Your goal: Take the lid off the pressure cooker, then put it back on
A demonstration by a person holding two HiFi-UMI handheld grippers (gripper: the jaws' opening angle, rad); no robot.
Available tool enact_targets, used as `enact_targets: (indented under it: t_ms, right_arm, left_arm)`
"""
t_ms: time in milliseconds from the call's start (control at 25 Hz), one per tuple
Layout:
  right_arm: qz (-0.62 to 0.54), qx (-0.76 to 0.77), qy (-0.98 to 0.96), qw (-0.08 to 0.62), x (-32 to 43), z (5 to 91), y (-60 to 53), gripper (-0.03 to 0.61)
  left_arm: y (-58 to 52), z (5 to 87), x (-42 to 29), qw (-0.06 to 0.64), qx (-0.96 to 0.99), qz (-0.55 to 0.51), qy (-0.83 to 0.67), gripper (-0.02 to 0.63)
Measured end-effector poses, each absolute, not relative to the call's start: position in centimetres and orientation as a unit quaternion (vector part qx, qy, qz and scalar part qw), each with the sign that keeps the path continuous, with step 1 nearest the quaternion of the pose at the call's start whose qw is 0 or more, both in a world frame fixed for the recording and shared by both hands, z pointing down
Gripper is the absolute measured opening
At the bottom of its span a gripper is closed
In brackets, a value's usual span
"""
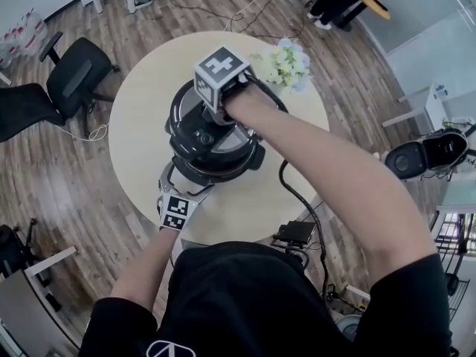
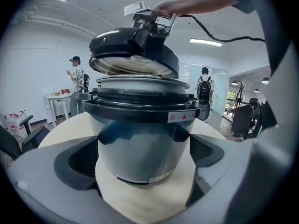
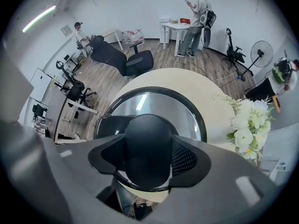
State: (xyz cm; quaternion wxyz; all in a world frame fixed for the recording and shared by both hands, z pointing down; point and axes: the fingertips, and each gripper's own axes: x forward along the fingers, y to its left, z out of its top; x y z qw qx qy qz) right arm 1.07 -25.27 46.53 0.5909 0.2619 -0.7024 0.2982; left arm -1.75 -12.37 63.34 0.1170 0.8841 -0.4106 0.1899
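The pressure cooker body (image 1: 236,171) (image 2: 142,139) stands in the middle of a round beige table (image 1: 141,125). Its lid (image 1: 195,121) (image 2: 133,50) (image 3: 161,104), black-rimmed with a shiny steel top, hangs slightly tilted just above the pot, apart from the rim. My right gripper (image 1: 214,116) (image 2: 150,21) (image 3: 149,155) points down and is shut on the lid's black knob (image 3: 149,141). My left gripper (image 1: 182,188) (image 2: 144,164) sits low at the pot's near side, jaws open, its pads (image 2: 79,160) flanking the view of the pot's lower wall.
A bunch of white flowers (image 1: 286,65) (image 3: 247,125) stands on the table behind the cooker. A black cord and adapter (image 1: 296,233) lie at the table's near right edge. Office chairs (image 1: 74,73) stand on the wooden floor at left. People stand far off (image 3: 198,13).
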Motion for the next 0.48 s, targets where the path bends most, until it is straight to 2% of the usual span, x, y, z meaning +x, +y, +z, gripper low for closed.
enact_targets:
  t_ms: [480]
  right_arm:
    - [0.293,0.268,-0.686,0.61,0.7,49.1,-24.6,0.285]
  left_arm:
    - [-12.4,63.4,-1.9,0.116,0.886,0.186,-0.409,0.589]
